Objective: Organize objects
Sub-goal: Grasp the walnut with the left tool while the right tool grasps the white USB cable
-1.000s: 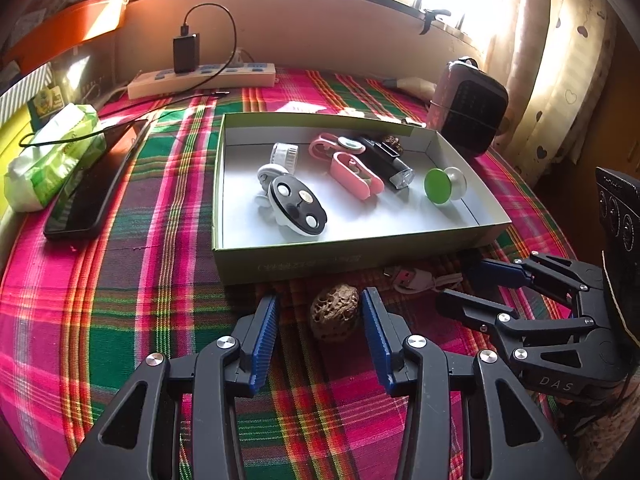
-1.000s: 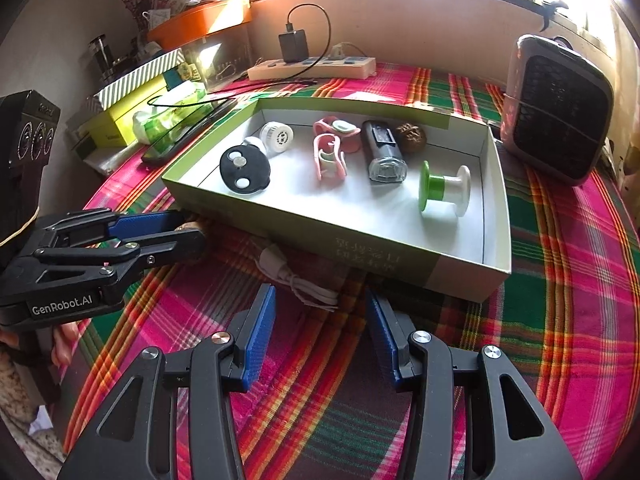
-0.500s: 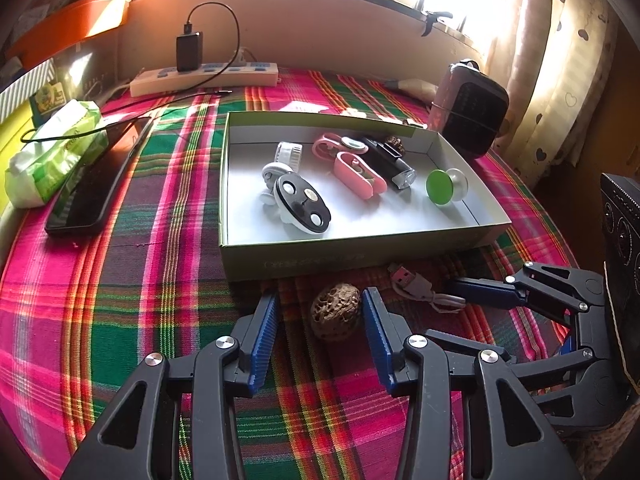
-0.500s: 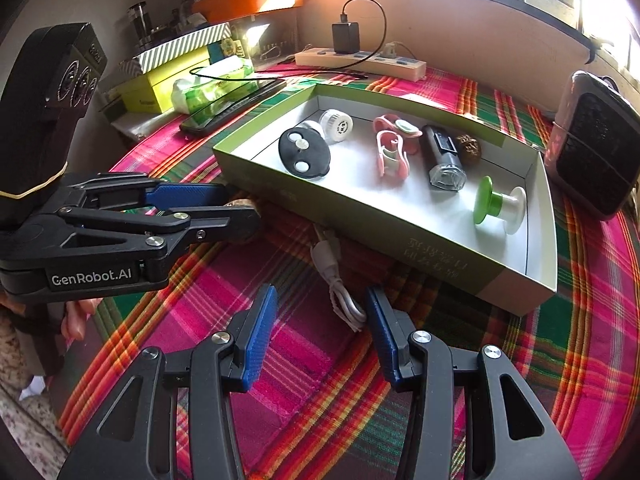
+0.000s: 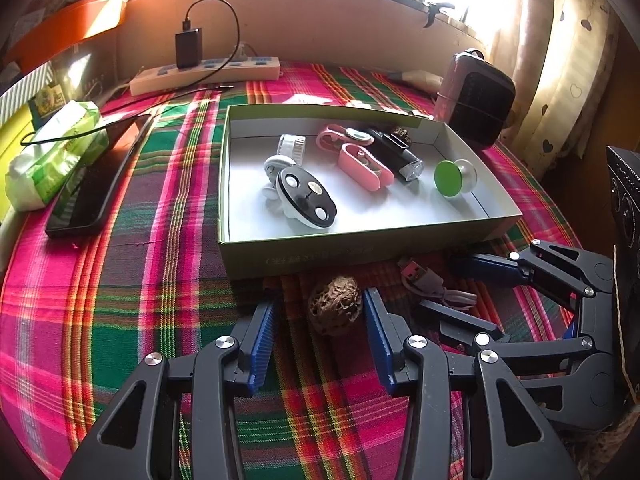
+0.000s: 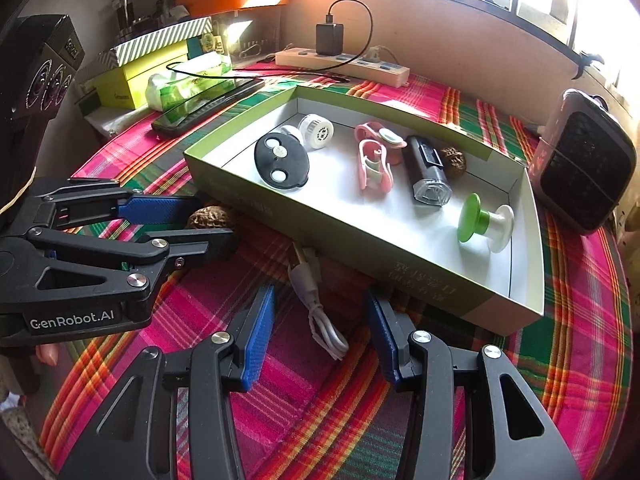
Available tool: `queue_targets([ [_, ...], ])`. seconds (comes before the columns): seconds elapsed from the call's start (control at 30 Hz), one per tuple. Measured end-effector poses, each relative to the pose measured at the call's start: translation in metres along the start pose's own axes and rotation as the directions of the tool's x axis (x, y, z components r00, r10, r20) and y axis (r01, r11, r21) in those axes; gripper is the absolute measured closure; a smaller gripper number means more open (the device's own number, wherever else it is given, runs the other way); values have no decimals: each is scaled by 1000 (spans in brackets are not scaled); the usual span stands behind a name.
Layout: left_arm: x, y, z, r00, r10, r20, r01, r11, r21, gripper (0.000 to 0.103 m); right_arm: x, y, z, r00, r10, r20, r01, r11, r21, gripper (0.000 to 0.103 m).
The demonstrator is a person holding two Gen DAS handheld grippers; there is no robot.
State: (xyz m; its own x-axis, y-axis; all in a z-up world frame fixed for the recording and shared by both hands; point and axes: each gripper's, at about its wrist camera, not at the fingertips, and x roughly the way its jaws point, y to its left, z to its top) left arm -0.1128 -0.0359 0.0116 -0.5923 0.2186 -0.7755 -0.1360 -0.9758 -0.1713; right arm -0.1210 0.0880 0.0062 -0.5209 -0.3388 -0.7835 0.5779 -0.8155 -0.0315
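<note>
While my left tongs (image 5: 318,334) hang tilted down over the plaid tablecloth (image 5: 120,280), a wrinkled walnut (image 5: 335,311) sits between their blue pads (image 5: 262,344), close to the right one, though I cannot tell if it touches; the jaws stand wide and grip nothing. The walnut lies just in front of the green box (image 5: 352,254), its slightly longer axis running roughly from the box wall back toward me.

My right tongs (image 6: 320,330) also point down at the cloth, jaws apart and empty, with the bundled white USB cable (image 6: 316,308) lying between the pads. The cable's long axis runs from its plug near the box wall back toward the tongs, the looped end nearest me.

In the left view, the cable (image 5: 434,286) lies with its plug toward the box, between the walnut and my right tongs (image 5: 460,288), which reach in from the right. The right view shows what the left cannot: my left tongs (image 6: 212,220) seen side-on, fingers straddling the walnut (image 6: 210,216), and a second walnut (image 6: 454,162) in the box's far corner beside the black light (image 6: 428,172). A fingertip (image 6: 48,354) shows under the left tongs' body there.

Inside the box I also see a black oval disc (image 5: 306,196), pink clips (image 5: 364,164) and a green-capped spool (image 5: 452,178).
</note>
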Motion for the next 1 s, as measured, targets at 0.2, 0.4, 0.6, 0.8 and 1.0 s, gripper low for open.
queue_targets([
  [0.2,1,2,1,1000,4,3,-4,1000,-5,62,-1,3,-1,1000,-12,7,12,1000,6,57],
  [0.4,1,1,1,1000,17,8,-17,1000,-5,68,-2,8,-1,1000,3,12,-2,1000,-6,74],
  [0.6,1,3,1,1000,23,11,-23,1000,-7,76,-1,11,-1,1000,10,12,-10,1000,-6,80],
  [0.8,1,2,1,1000,23,12,-23,1000,-7,76,-2,13,-1,1000,20,12,-20,1000,-2,90],
  [1.0,1,2,0,1000,22,11,-22,1000,-6,76,-3,14,-1,1000,20,13,-20,1000,13,91],
])
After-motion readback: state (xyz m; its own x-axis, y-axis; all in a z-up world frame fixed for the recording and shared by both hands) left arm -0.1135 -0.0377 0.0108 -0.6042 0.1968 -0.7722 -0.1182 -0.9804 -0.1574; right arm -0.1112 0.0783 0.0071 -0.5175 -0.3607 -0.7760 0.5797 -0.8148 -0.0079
